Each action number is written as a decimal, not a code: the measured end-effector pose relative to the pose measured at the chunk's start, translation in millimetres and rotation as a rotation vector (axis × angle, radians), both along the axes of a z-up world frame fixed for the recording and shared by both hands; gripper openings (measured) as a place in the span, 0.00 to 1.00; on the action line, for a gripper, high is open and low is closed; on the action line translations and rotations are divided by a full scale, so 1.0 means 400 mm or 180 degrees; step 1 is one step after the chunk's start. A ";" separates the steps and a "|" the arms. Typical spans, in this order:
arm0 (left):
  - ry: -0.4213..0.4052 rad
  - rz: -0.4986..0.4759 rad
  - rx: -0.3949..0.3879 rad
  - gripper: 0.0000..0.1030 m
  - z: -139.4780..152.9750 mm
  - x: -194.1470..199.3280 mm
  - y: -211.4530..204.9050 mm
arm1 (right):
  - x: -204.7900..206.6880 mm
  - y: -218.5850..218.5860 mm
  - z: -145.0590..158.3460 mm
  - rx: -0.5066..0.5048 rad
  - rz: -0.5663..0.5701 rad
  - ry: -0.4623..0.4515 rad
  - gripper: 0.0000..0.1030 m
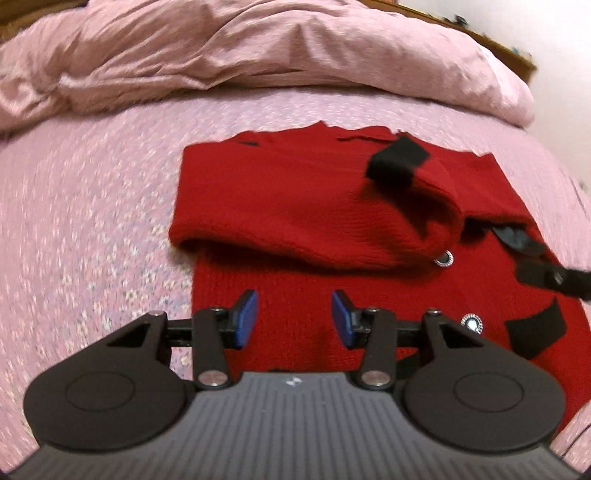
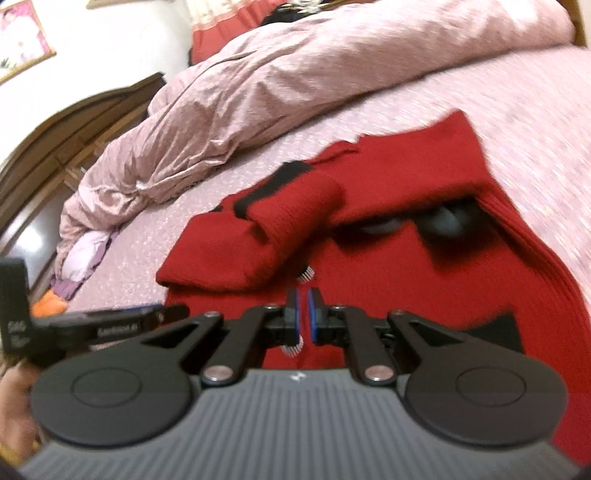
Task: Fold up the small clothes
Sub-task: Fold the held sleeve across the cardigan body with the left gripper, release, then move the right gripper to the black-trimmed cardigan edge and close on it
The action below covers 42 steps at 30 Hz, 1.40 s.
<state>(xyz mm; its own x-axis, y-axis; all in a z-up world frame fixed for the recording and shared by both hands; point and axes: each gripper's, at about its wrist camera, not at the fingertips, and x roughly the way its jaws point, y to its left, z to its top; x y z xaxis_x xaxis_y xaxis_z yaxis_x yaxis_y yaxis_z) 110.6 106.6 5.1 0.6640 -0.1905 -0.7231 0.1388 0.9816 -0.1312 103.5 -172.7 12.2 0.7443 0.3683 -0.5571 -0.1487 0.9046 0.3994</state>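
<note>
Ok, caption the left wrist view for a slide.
Open left hand-held gripper above a red sweater with one sleeve folded across, on a pink bedspread.

A pink bedspread [image 1: 92, 206] with a fine pale floral print fills the lower left of the left wrist view. A crumpled pink duvet [image 1: 258, 48] lies heaped across the top of that frame. In the right wrist view, dark wooden furniture [image 2: 70, 122] curves along the left edge. A framed picture [image 2: 18, 37] hangs on the white wall at the upper left. A pink-red curtain [image 2: 221, 26] shows at top centre. Lilac cloth [image 2: 85, 251] and something orange [image 2: 48, 304] sit at mid-left.
</note>
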 end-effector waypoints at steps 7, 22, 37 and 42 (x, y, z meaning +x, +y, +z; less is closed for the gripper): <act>0.0103 0.0190 -0.0221 0.49 -0.036 0.007 0.026 | 0.106 0.124 0.024 -0.0429 0.0206 -0.0220 0.09; 0.0076 0.0210 -0.0365 0.49 -0.052 0.003 0.051 | 0.172 0.114 -0.060 -0.1149 -0.0161 -0.0203 0.05; 0.0012 0.0135 -0.0248 0.49 -0.023 -0.001 0.006 | 0.103 -0.052 -0.044 -0.0148 0.0121 -0.0329 0.09; 0.0004 0.0084 -0.0186 0.49 -0.010 0.014 -0.020 | 0.121 -0.130 -0.033 0.0071 -0.0129 -0.0402 0.09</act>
